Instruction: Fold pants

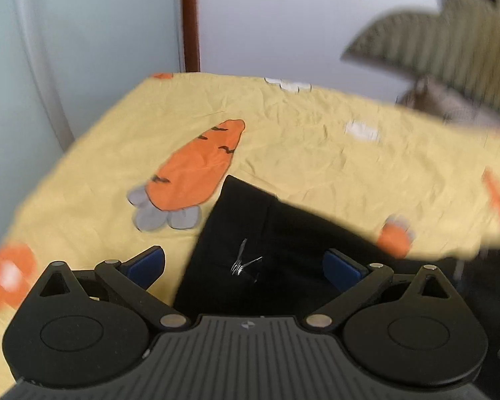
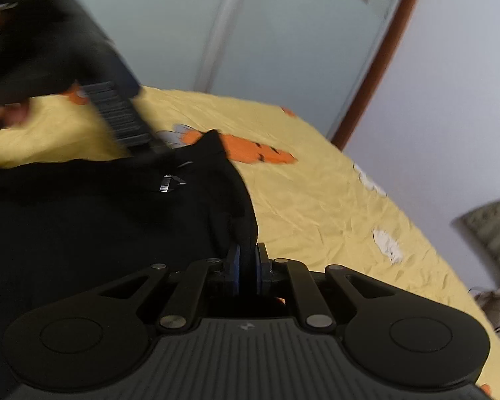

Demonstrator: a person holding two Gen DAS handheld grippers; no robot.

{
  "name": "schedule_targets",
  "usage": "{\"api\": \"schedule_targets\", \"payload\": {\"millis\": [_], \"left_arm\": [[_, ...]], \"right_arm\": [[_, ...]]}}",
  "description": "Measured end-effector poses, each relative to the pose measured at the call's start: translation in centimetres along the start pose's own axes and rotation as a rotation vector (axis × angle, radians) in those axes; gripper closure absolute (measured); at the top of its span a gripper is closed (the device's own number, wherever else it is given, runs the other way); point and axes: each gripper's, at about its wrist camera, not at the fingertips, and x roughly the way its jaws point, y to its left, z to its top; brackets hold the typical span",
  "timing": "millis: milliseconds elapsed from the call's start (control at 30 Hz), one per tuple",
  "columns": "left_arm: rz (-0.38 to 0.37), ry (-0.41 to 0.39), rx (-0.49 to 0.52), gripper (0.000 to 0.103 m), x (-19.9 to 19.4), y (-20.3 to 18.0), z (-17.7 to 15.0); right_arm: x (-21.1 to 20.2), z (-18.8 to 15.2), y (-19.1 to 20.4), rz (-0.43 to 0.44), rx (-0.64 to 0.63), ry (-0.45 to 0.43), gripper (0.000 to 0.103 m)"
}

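Pinching only a thin edge of the black pants [image 2: 116,226] that lie on the near side of the yellow carrot-print sheet [image 2: 316,200], the right gripper [image 2: 247,266] risks slippage, while the left gripper [image 1: 245,266] hovers open, holding nothing.

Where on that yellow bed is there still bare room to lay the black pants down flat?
Bare sheet stretches beyond the pants, between the big carrot print and the striped pillow. The near side is crowded: pants, open left gripper, right gripper pinching cloth.
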Motion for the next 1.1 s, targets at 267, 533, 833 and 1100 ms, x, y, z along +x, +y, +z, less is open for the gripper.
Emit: {"api": "schedule_targets", "payload": {"millis": [267, 533, 833, 1100], "left_arm": [[-0.096, 0.178, -0.110, 0.006, 3.0, 0.7, 1.1], [-0.002, 0.191, -0.173, 0.063, 2.1, 1.5, -0.8], [-0.158, 0.110, -0.295, 0.089, -1.8, 4.2, -3.6], [-0.142, 0.066, -0.191, 0.089, -7.6, 6.0, -10.0]], "right_arm": [[-3.2, 0.1, 4.7, -0.088, -0.166, -0.048, 0.095], [-4.2, -0.5, 8.6, -0.151, -0.265, -0.025, 0.095], [-5.6, 1.1, 9.2, -0.150, -0.217, -0.048, 0.095], [-9.7, 0.2, 15.8, -0.033, -0.310, -0.057, 0.095]]}}
